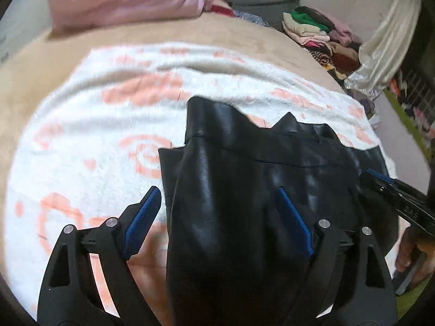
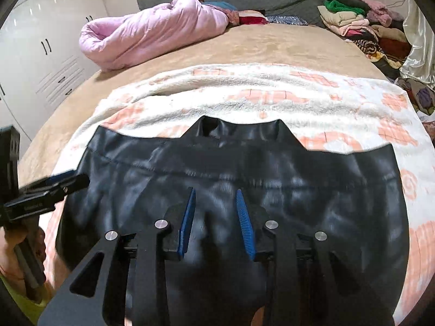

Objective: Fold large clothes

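Note:
A shiny black leather-like garment [image 1: 233, 163] [image 2: 312, 190] lies spread on a white blanket with pink patterns [image 1: 95, 135] [image 2: 244, 100]. My left gripper [image 1: 217, 193] is open wide over the garment's left part. A long black fold runs up between its blue pads, and the left pad stands clear of it. The left gripper also shows at the left edge of the right wrist view [image 2: 70, 179]. My right gripper [image 2: 216, 191] hangs over the garment's near middle with its pads a narrow gap apart. Black material fills that gap, and I cannot tell whether they pinch it. The right gripper also shows in the left wrist view [image 1: 372, 176].
The blanket covers a bed with a tan cover [image 2: 244, 46]. A pink quilt [image 2: 141, 35] lies at the back left and a pile of folded clothes [image 2: 359, 24] at the back right. White wardrobe doors [image 2: 40, 54] stand to the left. A hand [image 1: 407, 247] holds the right gripper.

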`<state>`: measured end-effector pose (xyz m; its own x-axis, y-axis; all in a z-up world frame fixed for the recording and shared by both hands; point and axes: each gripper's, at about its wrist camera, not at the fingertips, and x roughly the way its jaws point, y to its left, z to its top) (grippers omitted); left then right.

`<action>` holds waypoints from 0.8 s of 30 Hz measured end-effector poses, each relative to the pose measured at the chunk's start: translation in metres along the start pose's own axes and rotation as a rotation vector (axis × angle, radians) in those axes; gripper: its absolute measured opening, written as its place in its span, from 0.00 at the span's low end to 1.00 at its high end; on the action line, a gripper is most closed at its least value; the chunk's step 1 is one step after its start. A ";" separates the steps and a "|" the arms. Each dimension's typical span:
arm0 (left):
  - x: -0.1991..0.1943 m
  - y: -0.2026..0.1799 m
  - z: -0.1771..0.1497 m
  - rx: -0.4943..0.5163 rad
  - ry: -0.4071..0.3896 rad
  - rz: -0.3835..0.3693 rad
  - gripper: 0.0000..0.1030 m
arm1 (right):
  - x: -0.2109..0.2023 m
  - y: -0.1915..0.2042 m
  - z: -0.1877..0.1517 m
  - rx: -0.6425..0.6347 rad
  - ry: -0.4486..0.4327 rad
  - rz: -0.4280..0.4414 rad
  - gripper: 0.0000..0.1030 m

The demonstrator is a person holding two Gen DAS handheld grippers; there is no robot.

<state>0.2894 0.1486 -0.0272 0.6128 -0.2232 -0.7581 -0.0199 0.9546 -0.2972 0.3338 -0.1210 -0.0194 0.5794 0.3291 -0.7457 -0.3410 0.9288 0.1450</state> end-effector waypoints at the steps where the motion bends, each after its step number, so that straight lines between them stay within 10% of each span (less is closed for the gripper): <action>1: 0.002 0.004 0.000 -0.010 0.008 -0.002 0.76 | 0.005 0.000 0.005 -0.003 0.002 -0.008 0.29; 12: 0.037 0.031 0.005 -0.030 0.072 0.034 0.79 | 0.074 -0.015 0.019 0.056 0.150 -0.072 0.27; 24: 0.026 0.031 0.010 -0.056 0.053 0.017 0.80 | 0.031 -0.011 0.015 0.082 0.043 0.010 0.31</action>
<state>0.3124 0.1746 -0.0500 0.5695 -0.2190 -0.7923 -0.0745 0.9461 -0.3151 0.3668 -0.1184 -0.0347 0.5430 0.3324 -0.7711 -0.2840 0.9369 0.2039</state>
